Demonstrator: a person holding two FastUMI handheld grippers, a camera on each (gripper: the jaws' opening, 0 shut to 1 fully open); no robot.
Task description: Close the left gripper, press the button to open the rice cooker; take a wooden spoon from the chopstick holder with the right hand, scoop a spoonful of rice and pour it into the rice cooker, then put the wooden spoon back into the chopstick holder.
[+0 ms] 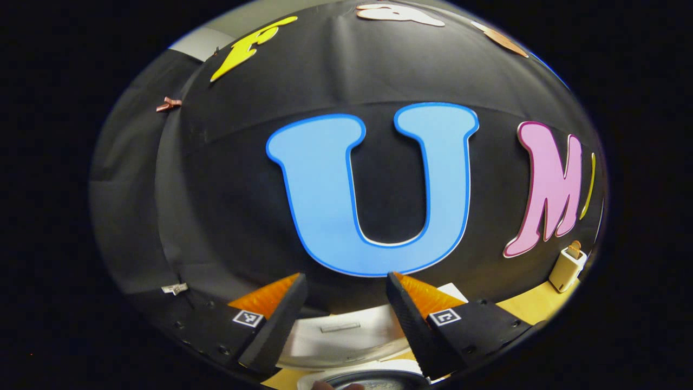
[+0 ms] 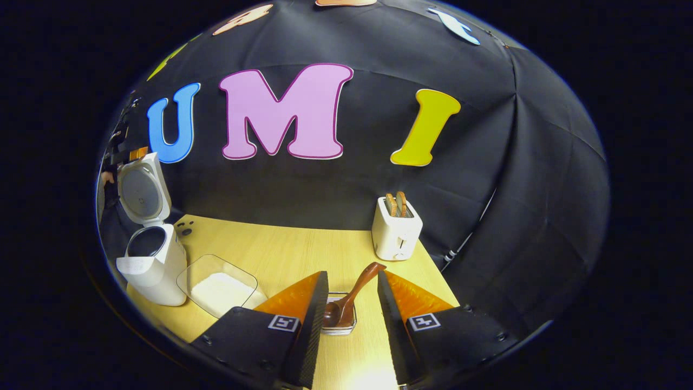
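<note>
The white rice cooker [image 2: 154,265] stands open at the table's left end, its lid [image 2: 142,190] raised upright and the dark pot showing. My left gripper [image 1: 345,279] is open and hovers just behind that lid [image 1: 338,336], with nothing between its fingers. A clear container of white rice [image 2: 221,288] lies beside the cooker. The wooden spoon [image 2: 349,300] rests with its bowl in the small chopstick holder [image 2: 340,328], handle slanting up to the right. My right gripper [image 2: 352,276] is open, with one finger on each side of the spoon and neither touching it.
A white toaster [image 2: 396,234] with two slices in it stands at the table's back right, near the edge; it also shows as the toaster [image 1: 566,268] at the far right. A hand [image 2: 106,176] shows behind the cooker lid. The wooden table [image 2: 292,249] ends at the cloth wall.
</note>
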